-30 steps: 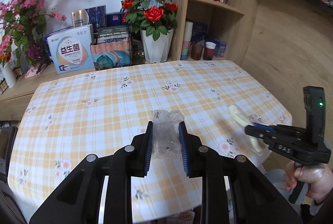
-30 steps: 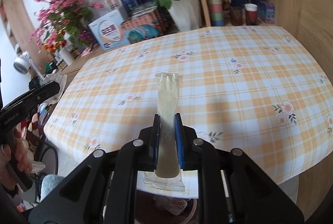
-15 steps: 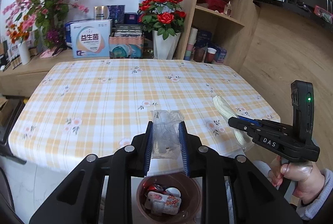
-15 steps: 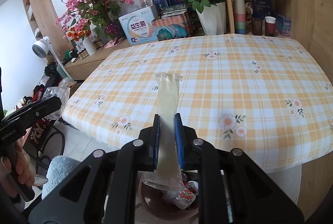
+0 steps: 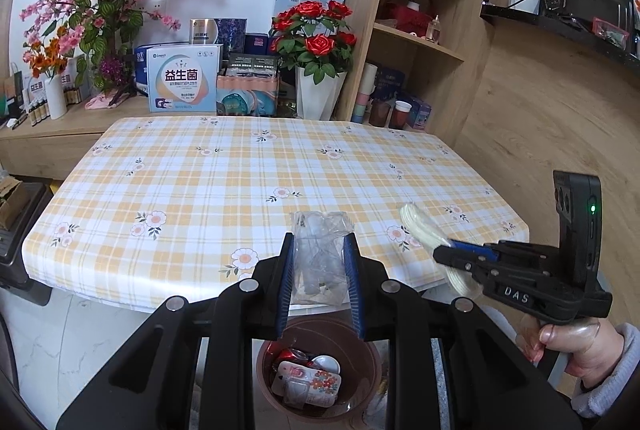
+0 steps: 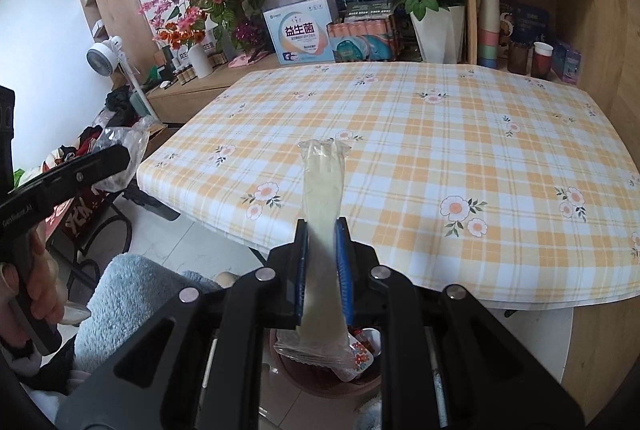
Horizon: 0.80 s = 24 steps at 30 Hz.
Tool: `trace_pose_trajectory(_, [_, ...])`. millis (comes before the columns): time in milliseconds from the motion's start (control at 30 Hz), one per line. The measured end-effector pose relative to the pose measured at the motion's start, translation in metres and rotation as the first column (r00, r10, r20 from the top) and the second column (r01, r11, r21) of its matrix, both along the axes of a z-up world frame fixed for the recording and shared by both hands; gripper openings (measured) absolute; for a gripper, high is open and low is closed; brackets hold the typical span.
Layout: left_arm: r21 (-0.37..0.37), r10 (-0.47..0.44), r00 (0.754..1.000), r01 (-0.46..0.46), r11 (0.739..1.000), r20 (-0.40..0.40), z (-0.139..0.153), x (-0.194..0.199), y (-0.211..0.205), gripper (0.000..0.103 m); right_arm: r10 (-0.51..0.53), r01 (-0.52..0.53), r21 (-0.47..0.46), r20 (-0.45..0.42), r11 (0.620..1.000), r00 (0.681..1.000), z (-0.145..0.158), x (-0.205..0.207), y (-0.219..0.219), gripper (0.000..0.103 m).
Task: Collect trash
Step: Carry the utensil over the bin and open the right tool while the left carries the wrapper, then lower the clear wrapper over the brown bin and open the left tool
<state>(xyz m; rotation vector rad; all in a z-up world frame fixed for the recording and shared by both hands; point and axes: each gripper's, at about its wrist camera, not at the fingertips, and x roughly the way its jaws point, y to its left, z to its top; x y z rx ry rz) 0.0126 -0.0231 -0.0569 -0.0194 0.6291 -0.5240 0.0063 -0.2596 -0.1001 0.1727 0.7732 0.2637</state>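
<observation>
The left claw (image 5: 319, 270) is clamping a crumpled clear wrapper (image 5: 320, 254), and the right claw (image 6: 322, 262) is pinching a long pale sachet (image 6: 322, 198) at mid-length, both above the bin (image 5: 320, 386). Both pieces look light, soft and slippery.

crumpled clear wrapper (image 5: 320, 254) and long pale packet (image 6: 322, 230), above brown bin (image 5: 318, 370).

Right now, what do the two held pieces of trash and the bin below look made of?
Crumpled wrapper in left tool: clear glossy plastic film. Long sleeve in right tool: translucent yellowish plastic, crimped ends. Bin: smooth brown, probably plastic.
</observation>
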Motion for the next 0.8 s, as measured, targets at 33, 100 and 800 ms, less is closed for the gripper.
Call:
trace_pose_trajectory(33, [0.000,0.002,1.000,-0.002,1.000,-0.003,-0.001,0.000,0.000,0.024,0.003,-0.003,0.004,-0.004,1.000,1.000,-0.002,0.000,0.000,0.017])
trace_pose_trajectory(100, [0.002,0.005,1.000,-0.005,1.000,-0.010,-0.003,0.003,-0.001,0.024,0.014,-0.013,0.009,-0.019,1.000,1.000,-0.007,0.002,0.002,0.017])
trace_pose_trajectory(800, [0.052,-0.014,0.998,0.017,0.998,-0.055,-0.030,0.009,-0.010,0.024,-0.074,0.073,0.042,0.004,0.996,0.997,-0.015,0.003,-0.016,0.097])
